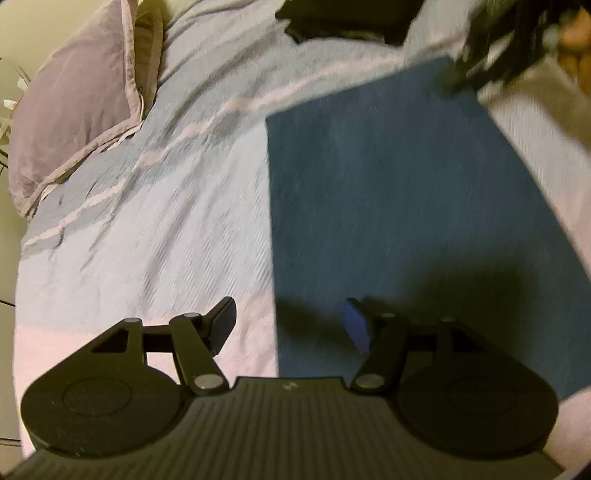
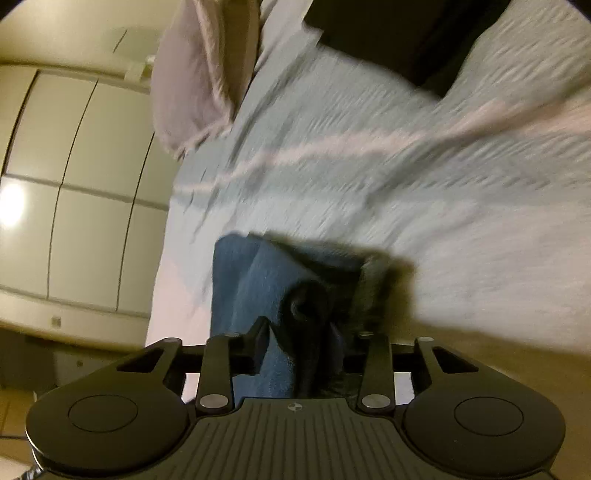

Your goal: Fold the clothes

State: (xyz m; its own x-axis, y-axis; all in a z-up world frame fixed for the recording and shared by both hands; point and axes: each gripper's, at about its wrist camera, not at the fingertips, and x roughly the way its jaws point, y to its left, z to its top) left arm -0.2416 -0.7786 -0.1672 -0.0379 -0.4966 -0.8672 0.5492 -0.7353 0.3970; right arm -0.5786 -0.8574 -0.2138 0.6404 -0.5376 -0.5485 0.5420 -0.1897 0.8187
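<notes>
A dark blue cloth [image 1: 388, 206] lies flat as a folded rectangle on the pale bedspread [image 1: 166, 240]. My left gripper [image 1: 290, 310] hovers open just over the cloth's near left edge: its left finger is over the bedspread, its right finger over the cloth, and nothing is gripped. My right gripper [image 2: 299, 336] stands with its jaws parted, and a raised, bunched corner of the blue cloth [image 2: 255, 288] sits loosely between them. In the left wrist view the right gripper [image 1: 491, 55] shows as a blur at the cloth's far right corner.
A mauve pillow [image 1: 81, 110] lies at the bed's far left. A black garment [image 1: 351, 18] rests at the far side of the bed. Pale wardrobe doors [image 2: 74, 184] stand beyond the bed's left edge. A hand [image 1: 576, 40] holds the right gripper.
</notes>
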